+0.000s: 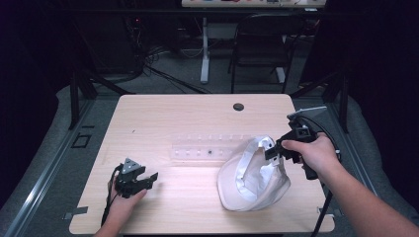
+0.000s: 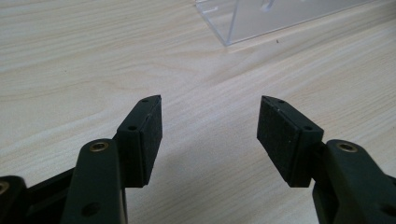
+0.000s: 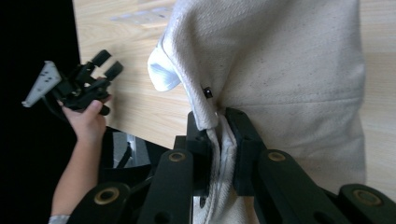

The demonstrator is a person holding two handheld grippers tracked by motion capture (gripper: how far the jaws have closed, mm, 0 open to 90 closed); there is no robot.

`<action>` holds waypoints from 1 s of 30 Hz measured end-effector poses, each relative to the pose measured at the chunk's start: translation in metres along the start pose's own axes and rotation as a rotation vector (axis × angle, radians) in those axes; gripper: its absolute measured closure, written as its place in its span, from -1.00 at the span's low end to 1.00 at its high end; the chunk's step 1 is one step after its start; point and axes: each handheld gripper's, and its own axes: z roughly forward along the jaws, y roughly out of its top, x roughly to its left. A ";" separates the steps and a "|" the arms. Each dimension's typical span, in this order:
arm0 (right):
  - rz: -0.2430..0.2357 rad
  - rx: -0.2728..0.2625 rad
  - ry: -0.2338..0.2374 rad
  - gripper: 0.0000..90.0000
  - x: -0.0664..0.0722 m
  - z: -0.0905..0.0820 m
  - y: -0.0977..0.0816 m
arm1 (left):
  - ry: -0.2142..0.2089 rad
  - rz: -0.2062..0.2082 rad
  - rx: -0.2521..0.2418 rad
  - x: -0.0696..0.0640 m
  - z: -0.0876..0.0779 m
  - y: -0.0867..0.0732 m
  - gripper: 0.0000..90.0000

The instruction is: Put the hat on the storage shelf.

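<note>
The right tongs (image 1: pixel 273 149) reach in from the table's right edge, the hand (image 1: pixel 316 155) wrapped round the grip with the forearm running back to the near right corner. Their jaws are pinched tight on the rim of a white cloth cap (image 1: pixel 252 175), which lies on the table near its right edge, its rim lifted toward the tongs. The left tongs (image 1: pixel 146 180) rest by the near left corner, held low in the left hand (image 1: pixel 123 197), jaws spread wide with nothing between them over bare wood. A clear plastic rack (image 1: pixel 207 147) lies mid-table. The light wooden table (image 1: pixel 163 118) stands in a dark room, with a chair (image 1: pixel 262 44) beyond its far edge.
</note>
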 end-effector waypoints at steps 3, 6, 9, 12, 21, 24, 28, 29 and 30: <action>0.000 -0.003 0.019 0.80 0.005 -0.006 0.000 | 0.000 0.001 -0.001 0.000 0.000 0.000 -0.09; 0.006 -0.015 0.028 0.80 0.009 -0.011 0.000 | 0.001 0.001 -0.001 0.000 0.000 0.000 -0.09; 0.004 -0.016 0.052 0.80 0.011 -0.015 0.000 | 0.001 0.001 -0.001 0.000 0.000 0.000 -0.09; 0.004 -0.028 0.086 0.80 0.015 -0.018 0.000 | 0.000 0.000 0.000 0.000 0.000 0.000 -0.09; -0.010 -0.036 0.206 0.80 0.023 -0.029 0.003 | 0.000 0.013 -0.007 -0.001 0.000 0.000 -0.09; -0.024 -0.041 0.235 0.80 0.027 -0.030 0.004 | 0.001 0.017 -0.012 -0.002 -0.001 0.001 -0.09; -0.037 -0.051 0.267 0.80 0.038 -0.033 0.008 | -0.002 0.020 -0.017 -0.003 -0.001 0.001 -0.09; -0.037 -0.056 0.272 0.80 0.039 -0.034 0.008 | -0.003 0.019 -0.018 -0.003 -0.001 0.001 -0.09; -0.031 -0.061 0.278 0.80 0.041 -0.034 0.009 | -0.004 0.022 -0.017 -0.003 -0.001 0.001 -0.09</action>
